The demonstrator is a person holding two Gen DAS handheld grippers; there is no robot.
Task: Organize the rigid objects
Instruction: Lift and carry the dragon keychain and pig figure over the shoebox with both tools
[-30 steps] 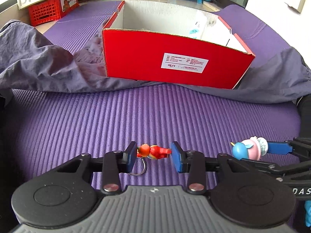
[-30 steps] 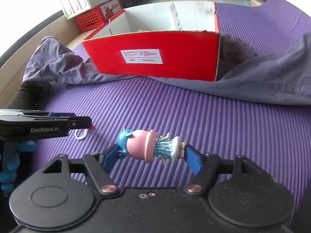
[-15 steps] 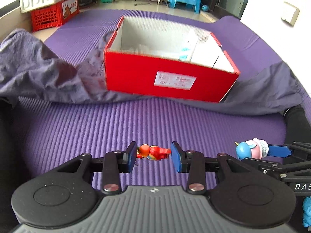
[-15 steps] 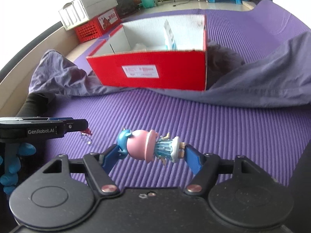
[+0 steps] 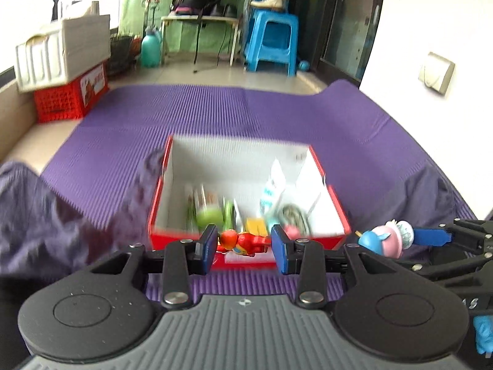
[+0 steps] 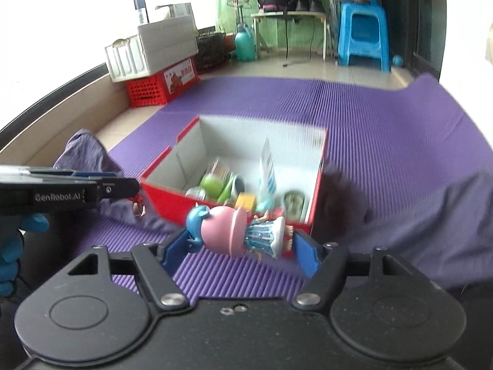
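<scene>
Sitting just ahead of both grippers, a red cardboard box (image 5: 246,185) with white inner walls lies open on the ribbed purple foam mat (image 5: 215,117). Its contents are smeared by motion blur: a round green item (image 5: 209,215), a yellow block (image 5: 255,225), a pale blue-and-white upright packet (image 6: 267,175) and an oval greyish piece (image 6: 294,202) can be made out toward the near wall, while the far half shows bare white floor; a white cardboard divider (image 6: 181,166) stands along one side. Soft, rumpled grey-purple cloth (image 5: 46,215) is bunched against the box on both flanks.

Between its blue pads, the left gripper (image 5: 243,245) pinches a small glossy red-and-orange figurine (image 5: 243,243), lying crosswise, head toward the left pad; the jaws are narrowed to the toy's length and both pads touch it. In the right wrist view a metal ring (image 6: 138,209) hangs below that toy. The figurine sits in front of the box's near wall, not inside it.

Off to the right of that, the right gripper (image 6: 240,237) is closed partway on a hard plastic doll (image 6: 234,231) with a blue head, wide pink hat and pale blue pleated skirt, held sideways with the head against the left pad and the feet against the right. It too hangs short of the box's near edge, above the mat. Blue-gloved fingers (image 6: 12,240) show beside the left tool.
</scene>
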